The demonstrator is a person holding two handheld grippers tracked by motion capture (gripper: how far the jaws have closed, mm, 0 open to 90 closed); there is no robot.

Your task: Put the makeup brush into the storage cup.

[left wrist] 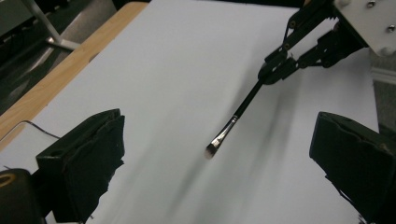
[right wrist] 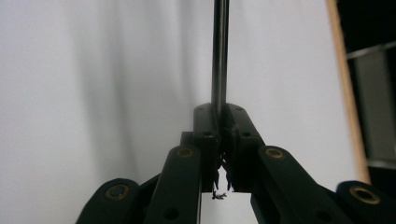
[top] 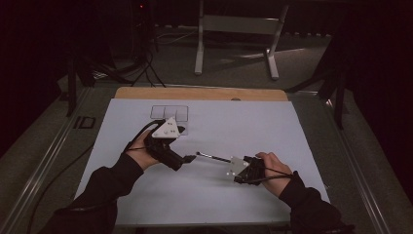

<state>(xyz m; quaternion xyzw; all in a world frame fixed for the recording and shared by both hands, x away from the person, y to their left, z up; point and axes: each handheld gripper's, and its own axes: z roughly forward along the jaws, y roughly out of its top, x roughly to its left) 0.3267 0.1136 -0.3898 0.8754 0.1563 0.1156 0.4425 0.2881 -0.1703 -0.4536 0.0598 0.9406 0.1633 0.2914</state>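
Observation:
A thin black paintbrush (top: 212, 157) is clamped by its handle in my right gripper (top: 230, 161), which is shut on it and points left over the white sheet. In the right gripper view the handle (right wrist: 220, 56) runs straight up from between the closed jaws of the right gripper (right wrist: 219, 116). My left gripper (top: 182, 160) stands open just left of the bristle end. In the left gripper view its two jaws are wide apart around the left gripper's (left wrist: 219, 163) midline, with the brush (left wrist: 238, 112) hanging free in front, its pale tip over the sheet, held by the right gripper (left wrist: 275, 70).
A white sheet (top: 219, 195) covers most of the wooden table (top: 199, 93). A clear tray with three compartments (top: 168, 113) lies at the sheet's far edge, just behind the left hand. A metal stand (top: 234, 44) and cables are on the floor beyond.

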